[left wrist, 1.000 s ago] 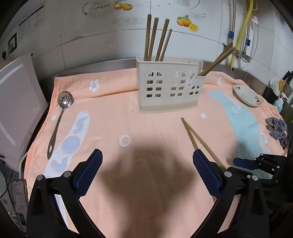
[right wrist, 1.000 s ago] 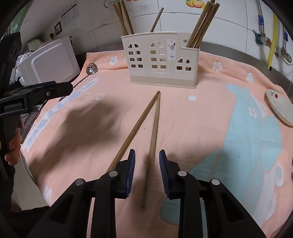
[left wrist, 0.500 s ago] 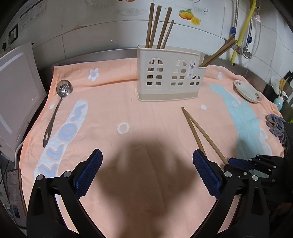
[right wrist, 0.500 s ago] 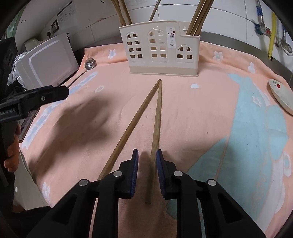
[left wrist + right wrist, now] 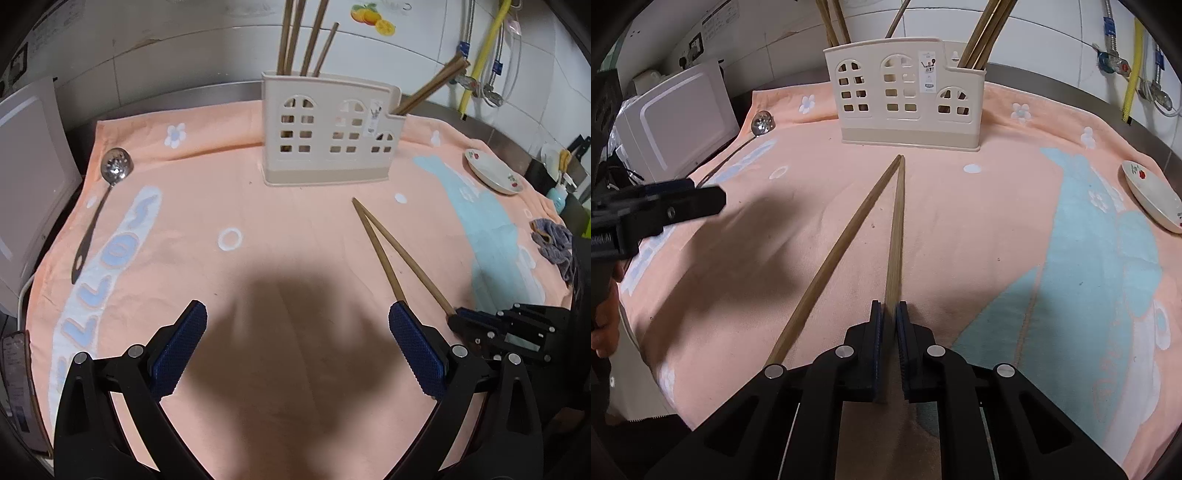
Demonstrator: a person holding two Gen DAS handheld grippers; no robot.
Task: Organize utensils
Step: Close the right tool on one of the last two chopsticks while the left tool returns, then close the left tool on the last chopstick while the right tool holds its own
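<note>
Two wooden chopsticks lie in a narrow V on the peach towel [image 5: 960, 221], tips toward the cream utensil holder [image 5: 905, 99]. My right gripper [image 5: 889, 314] has its jaws closing on the near end of the right chopstick [image 5: 897, 229], and the blue pads press on it. The left chopstick [image 5: 846, 236] lies free beside it. My left gripper [image 5: 295, 332] hangs wide open over bare towel with nothing between its fingers. A slotted metal spoon [image 5: 110, 181] lies at the towel's left edge. Several chopsticks stand in the holder [image 5: 325, 147].
A small white dish [image 5: 493, 175] sits at the towel's far right, with a grey cloth [image 5: 554, 243] nearer. A white appliance [image 5: 26, 177] stands off the left edge. Tiled wall and pipes rise behind the holder.
My right gripper's jaws closed from a small gap onto the right chopstick. Both grippers stayed nearly in place.
</note>
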